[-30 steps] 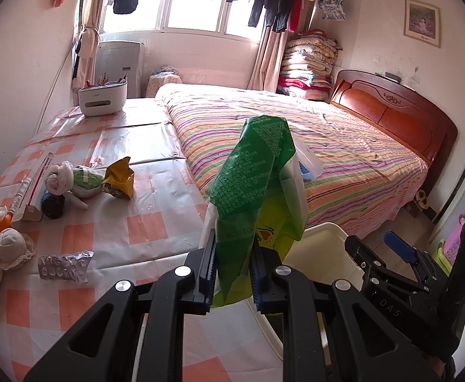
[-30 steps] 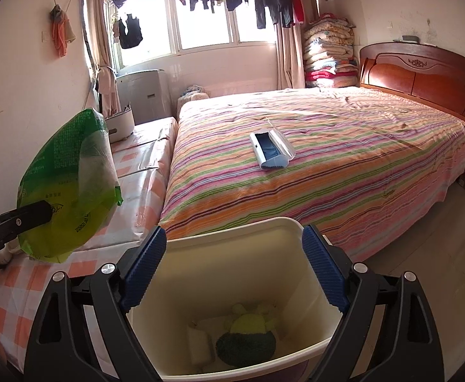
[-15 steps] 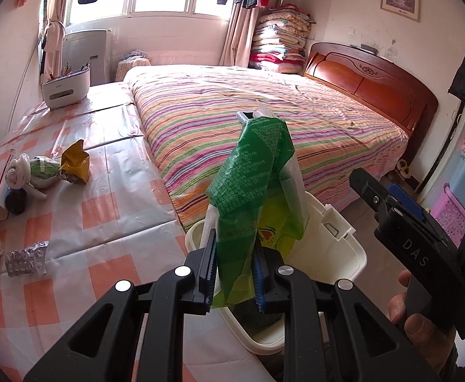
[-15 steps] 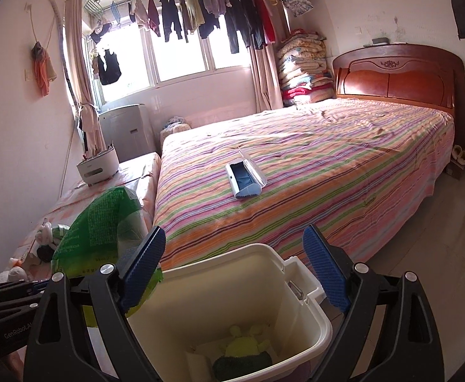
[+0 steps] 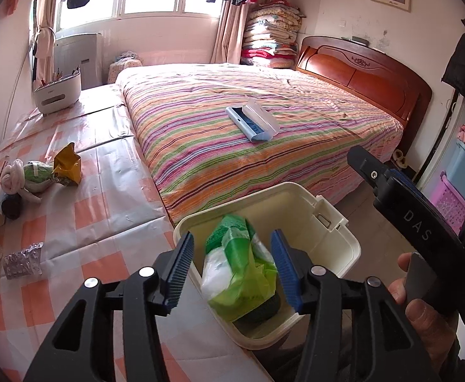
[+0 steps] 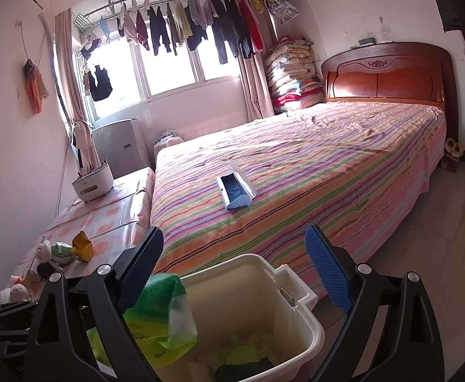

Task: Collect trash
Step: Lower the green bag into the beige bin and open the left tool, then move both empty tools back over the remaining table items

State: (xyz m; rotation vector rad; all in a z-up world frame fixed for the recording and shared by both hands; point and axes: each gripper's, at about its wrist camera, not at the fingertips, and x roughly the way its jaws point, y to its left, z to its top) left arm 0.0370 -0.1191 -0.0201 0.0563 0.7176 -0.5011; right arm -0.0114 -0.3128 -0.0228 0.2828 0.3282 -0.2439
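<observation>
Left tongs [image 5: 232,267] gape over green bag [image 5: 239,273], seemingly binned.

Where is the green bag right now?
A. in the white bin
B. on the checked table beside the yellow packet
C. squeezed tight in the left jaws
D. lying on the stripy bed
A: the green bag sits in the white bin, and the left gripper above it has its jaws spread wide, not touching it.
</observation>
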